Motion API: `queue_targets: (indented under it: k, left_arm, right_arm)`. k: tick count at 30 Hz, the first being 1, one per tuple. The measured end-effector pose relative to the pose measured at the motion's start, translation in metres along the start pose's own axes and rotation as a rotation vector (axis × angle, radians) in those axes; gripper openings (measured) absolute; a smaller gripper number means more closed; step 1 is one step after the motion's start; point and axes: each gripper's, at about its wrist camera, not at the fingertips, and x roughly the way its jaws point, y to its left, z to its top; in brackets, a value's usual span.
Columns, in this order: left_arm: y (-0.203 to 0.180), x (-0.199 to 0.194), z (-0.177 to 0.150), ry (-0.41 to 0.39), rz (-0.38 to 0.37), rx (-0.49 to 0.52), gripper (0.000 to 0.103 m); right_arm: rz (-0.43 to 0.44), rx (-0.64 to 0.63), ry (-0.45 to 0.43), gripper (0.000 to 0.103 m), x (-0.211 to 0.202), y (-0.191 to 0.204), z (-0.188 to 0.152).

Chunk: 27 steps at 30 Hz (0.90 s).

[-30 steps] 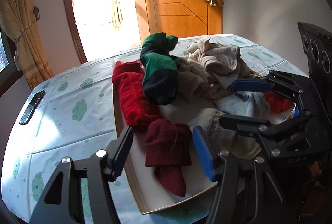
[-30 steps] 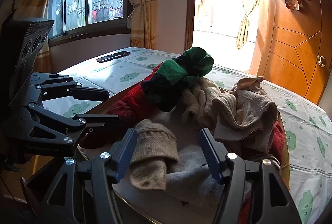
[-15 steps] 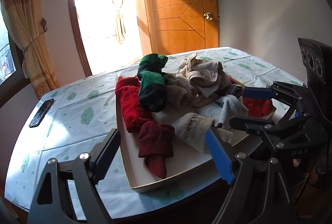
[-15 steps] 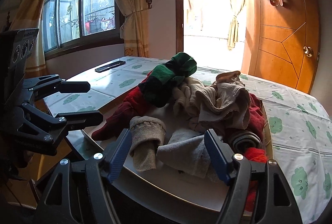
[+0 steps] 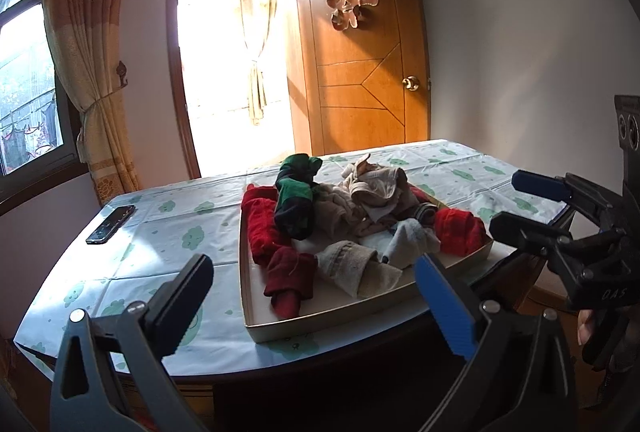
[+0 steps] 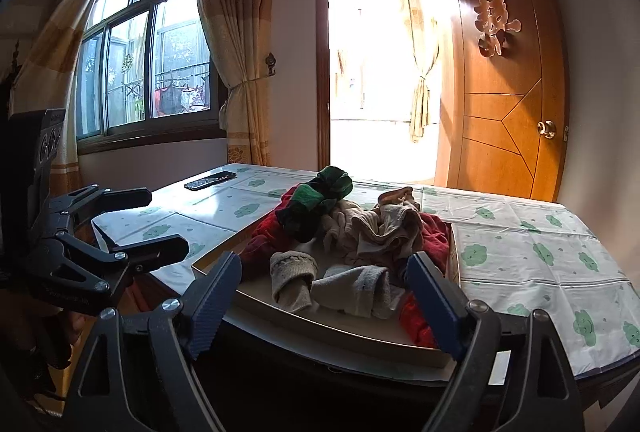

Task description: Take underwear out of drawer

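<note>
A shallow beige drawer tray [image 5: 328, 318] [image 6: 344, 330] lies on the table, full of rolled underwear: a dark red piece [image 5: 290, 278], a green and black one [image 5: 298, 199] [image 6: 316, 201], beige ones [image 5: 376, 191] [image 6: 292, 282], a grey one [image 6: 354, 290] and a bright red one [image 5: 458, 232]. My left gripper [image 5: 316, 294] is open and empty, held back off the table's near edge. My right gripper [image 6: 324, 296] is open and empty, also short of the tray; it shows at the right of the left wrist view [image 5: 516, 203].
The table [image 5: 120, 272] wears a white cloth with green prints. A black phone [image 5: 111, 224] [image 6: 210, 179] lies at its far left. Behind are a curtained window [image 6: 140, 71], a bright open doorway [image 5: 236, 71] and a wooden door [image 5: 360, 71].
Both grippers have pulled back and up from over the tray to beyond the table's near edge. Both stay open and empty. The clothes have not moved.
</note>
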Motion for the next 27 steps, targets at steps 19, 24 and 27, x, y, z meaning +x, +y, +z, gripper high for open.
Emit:
queue_targets:
  k: [19,24,27]
  left_arm:
    - [0.000,-0.026,-0.010,0.004,0.002,-0.041,0.103]
    - [0.003,-0.028,-0.011,0.006,0.002,-0.055,0.103]
    - [0.004,-0.028,-0.011,0.010,0.007,-0.060,0.103]
  right_arm:
    - [0.006,-0.017,-0.062,0.087,-0.035,0.019,0.001]
    - [0.006,-0.026,-0.072,0.088,-0.038,0.022,0.002]
    - [0.007,-0.026,-0.073,0.088,-0.038,0.023,0.003]
